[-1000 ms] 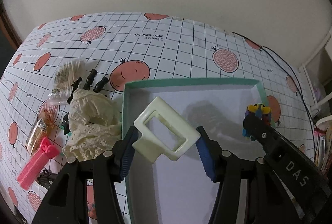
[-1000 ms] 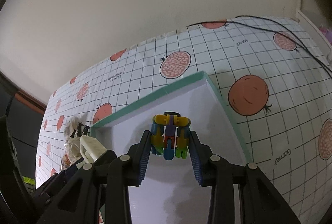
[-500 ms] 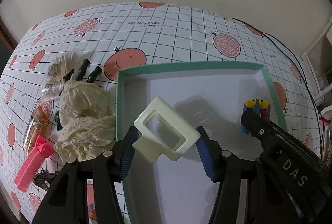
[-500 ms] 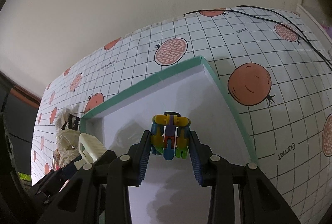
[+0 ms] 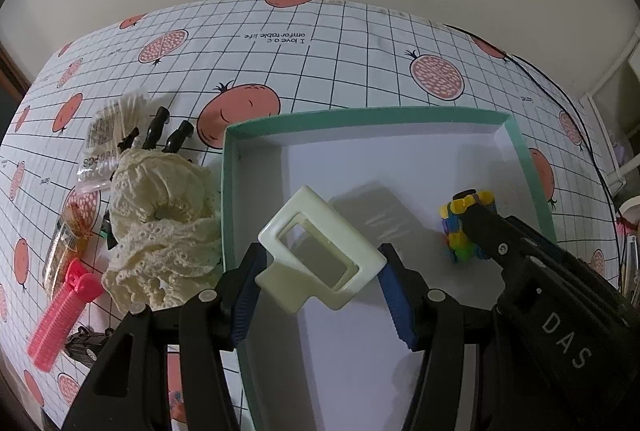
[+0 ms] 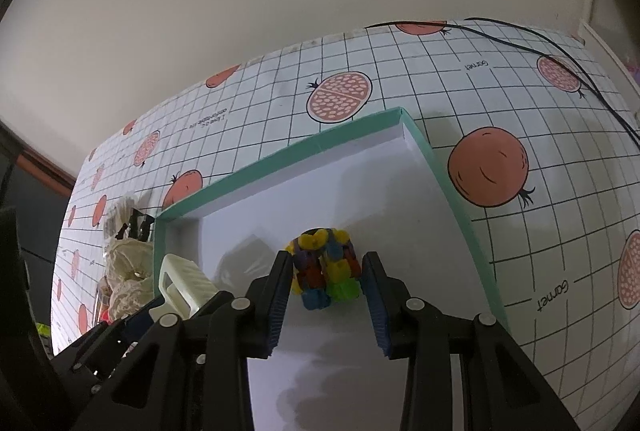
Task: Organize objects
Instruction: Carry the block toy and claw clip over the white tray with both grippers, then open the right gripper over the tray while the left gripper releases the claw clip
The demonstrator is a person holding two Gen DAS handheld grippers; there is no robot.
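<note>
A teal-rimmed white tray (image 5: 360, 113) lies on the pomegranate-print tablecloth. My left gripper (image 5: 322, 251) is shut on a cream hair claw clip (image 5: 280, 231), held above the tray's near left part. The clip (image 6: 180, 279) also shows in the right wrist view. My right gripper (image 6: 326, 259) is shut on a multicoloured block toy (image 6: 324, 271), which sits tilted between the blue pads, low over the tray (image 6: 280, 155) floor. From the left wrist view the toy (image 5: 456, 227) is in the tray's right half, partly hidden by a right finger (image 5: 492, 231).
Left of the tray lie a cream lace scrunchie (image 5: 160, 215), black clips (image 5: 168, 135), a bag of cotton swabs (image 5: 116, 119), a pink hair roller (image 5: 60, 315) and a small black toy car (image 5: 84, 343). A black cable (image 5: 560, 99) runs along the table's right side.
Both grippers have come down closer to the tray. The block toy has tipped over between the right pads. The clip is still held the same way.
</note>
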